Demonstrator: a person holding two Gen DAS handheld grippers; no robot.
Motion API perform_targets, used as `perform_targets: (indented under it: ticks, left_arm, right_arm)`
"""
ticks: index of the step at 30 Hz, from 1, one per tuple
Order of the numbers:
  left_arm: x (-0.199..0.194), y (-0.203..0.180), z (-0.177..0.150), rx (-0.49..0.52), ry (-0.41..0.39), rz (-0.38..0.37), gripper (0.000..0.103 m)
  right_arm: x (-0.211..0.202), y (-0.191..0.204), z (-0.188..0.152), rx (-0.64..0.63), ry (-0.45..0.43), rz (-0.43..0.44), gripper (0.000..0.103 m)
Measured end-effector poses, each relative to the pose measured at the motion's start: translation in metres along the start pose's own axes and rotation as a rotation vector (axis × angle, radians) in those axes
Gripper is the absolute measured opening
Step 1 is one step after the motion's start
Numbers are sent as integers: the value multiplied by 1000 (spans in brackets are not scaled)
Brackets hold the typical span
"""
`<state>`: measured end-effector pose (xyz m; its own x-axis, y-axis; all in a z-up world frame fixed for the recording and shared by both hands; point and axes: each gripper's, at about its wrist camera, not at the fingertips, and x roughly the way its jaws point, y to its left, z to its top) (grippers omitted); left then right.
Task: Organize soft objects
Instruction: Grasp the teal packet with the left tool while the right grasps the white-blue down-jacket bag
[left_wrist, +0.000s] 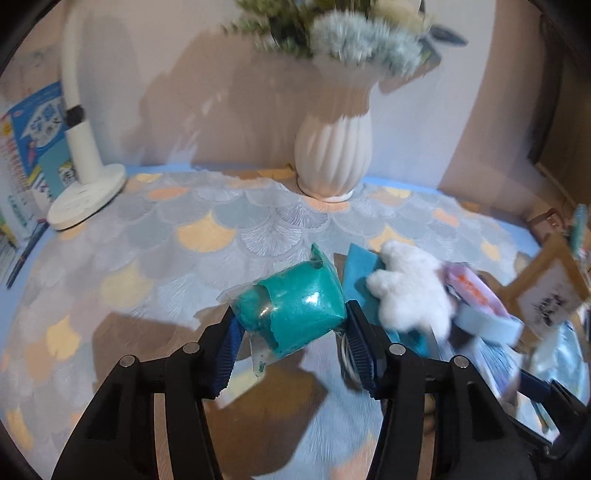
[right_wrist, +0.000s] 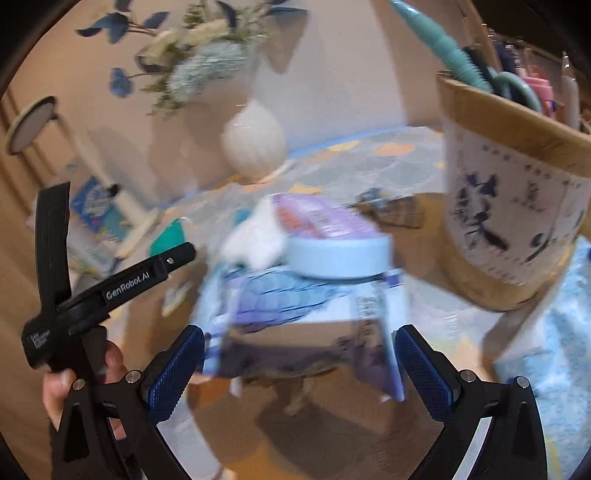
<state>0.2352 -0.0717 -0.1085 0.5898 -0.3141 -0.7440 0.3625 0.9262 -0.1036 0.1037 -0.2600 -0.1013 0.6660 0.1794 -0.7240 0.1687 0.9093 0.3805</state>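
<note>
Left wrist: white vase (left_wrist: 332, 147) ahead, plush toy (left_wrist: 410, 291) just right of left claw (left_wrist: 291, 325), which pinches teal sponge (left_wrist: 295, 314). Right claw (right_wrist: 299, 365) wide open around tissue pack (right_wrist: 306, 314); pen holder (right_wrist: 517, 206) right.

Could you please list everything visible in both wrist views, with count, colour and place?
teal sponge: one, teal, in torn clear wrap, between the left gripper's fingers
plush toy: one, white, right of the sponge, on the pile
round sponge: one, pale blue, on the pile beside the plush
packet: one, blue and purple, between the right gripper's fingers
vase: one, white ribbed, with flowers, at the back of the table
desk lamp: one, white, back left
books: several, mostly blue, far left
pen holder: one, tan with dark lettering, right, holding pens
tablecloth: one, grey and orange scallops
left gripper: black, blue pads, shut on the sponge
right gripper: black, blue pads, around the packet; grip unclear
</note>
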Motion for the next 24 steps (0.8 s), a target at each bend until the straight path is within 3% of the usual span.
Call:
perform_targets:
  ticks: [2, 5, 7, 10, 12, 14, 18, 21, 22, 24]
  left_arm:
    - [-21, 6, -10, -9, -31, -7, 52]
    - [-39, 20, -25, -23, -63, 21, 52]
    - [-45, 33, -32, -44, -67, 45, 52]
    - [-46, 53, -39, -108, -69, 27, 52]
    - [-45, 54, -43, -126, -84, 21, 52]
    - [-41, 50, -48, -119, -91, 18, 53]
    - [-40, 41, -49, -63, -123, 17, 53]
    - [-36, 46, -50, -82, -97, 3, 53]
    - [-35, 48, -50, -93, -92, -6, 53]
    - [-35, 50, -50, -106, -95, -10, 53]
  right_arm:
    - [-10, 13, -6, -59, -1, 78, 103]
    - [-29, 43, -23, -210, 80, 266, 103]
    - [-49, 53, -37, -286, 90, 324, 103]
    - [-64, 48, -37, -286, 47, 211, 103]
    - [-55, 43, -24, -279, 49, 54, 103]
    - [-40, 40, -12, -274, 74, -27, 103]
    - [-7, 17, 10, -196, 113, -13, 103]
    - [22, 6, 20, -151, 162, -1, 103]
    - [27, 4, 19, -146, 169, 12, 101]
    - [36, -1, 17, -107, 179, 89, 86]
